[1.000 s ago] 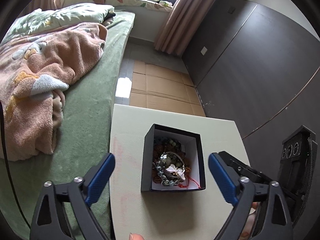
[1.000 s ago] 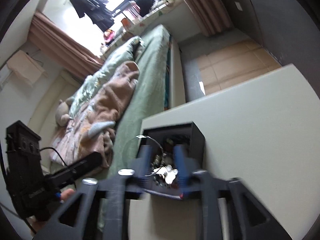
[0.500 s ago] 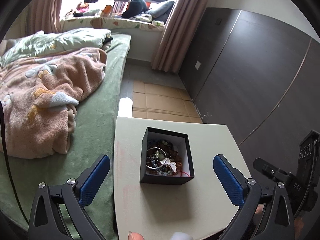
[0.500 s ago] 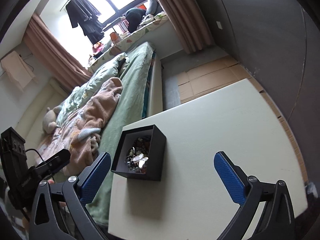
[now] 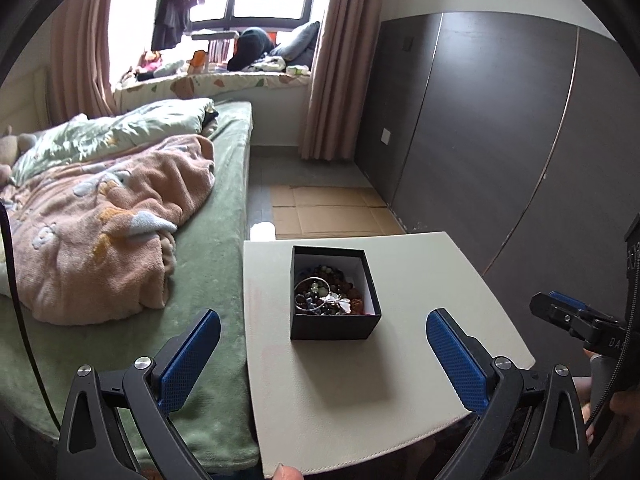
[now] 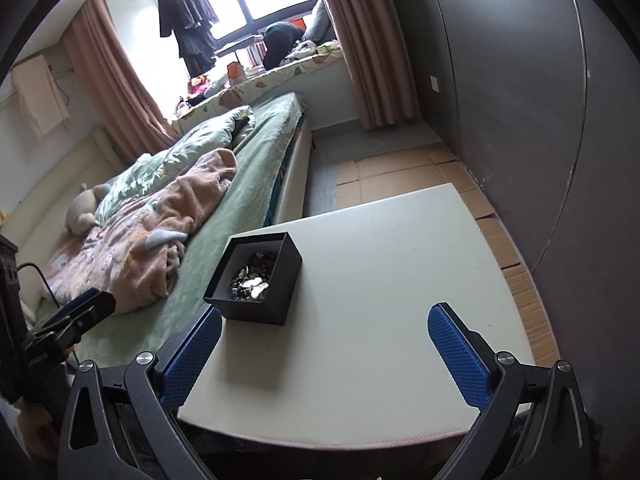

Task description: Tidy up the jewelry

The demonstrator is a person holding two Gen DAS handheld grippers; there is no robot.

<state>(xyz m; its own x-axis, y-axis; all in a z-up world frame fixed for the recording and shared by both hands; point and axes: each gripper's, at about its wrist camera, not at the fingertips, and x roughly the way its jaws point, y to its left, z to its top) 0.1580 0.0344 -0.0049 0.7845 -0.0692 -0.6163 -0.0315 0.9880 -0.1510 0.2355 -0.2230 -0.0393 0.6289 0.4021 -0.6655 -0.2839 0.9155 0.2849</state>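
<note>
Box (image 5: 334, 323) sits near table (image 5: 360, 400) left edge, both claws spread.

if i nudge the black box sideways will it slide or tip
Probably slides: the black box looks wider than tall and sits flat on the smooth white table. It seems light, thin card, so a high push might tilt it. The loose jewelry inside would likely shift.

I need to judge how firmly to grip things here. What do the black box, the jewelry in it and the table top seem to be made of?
Black box: likely matte cardboard, with thin straight walls and a white lining.
Jewelry: mostly round beads, perhaps stone or wood, plus a shiny ring that looks like metal.
Table top: smooth off-white surface, possibly leatherette; a stitched seam seems to run along its near edge.
</note>
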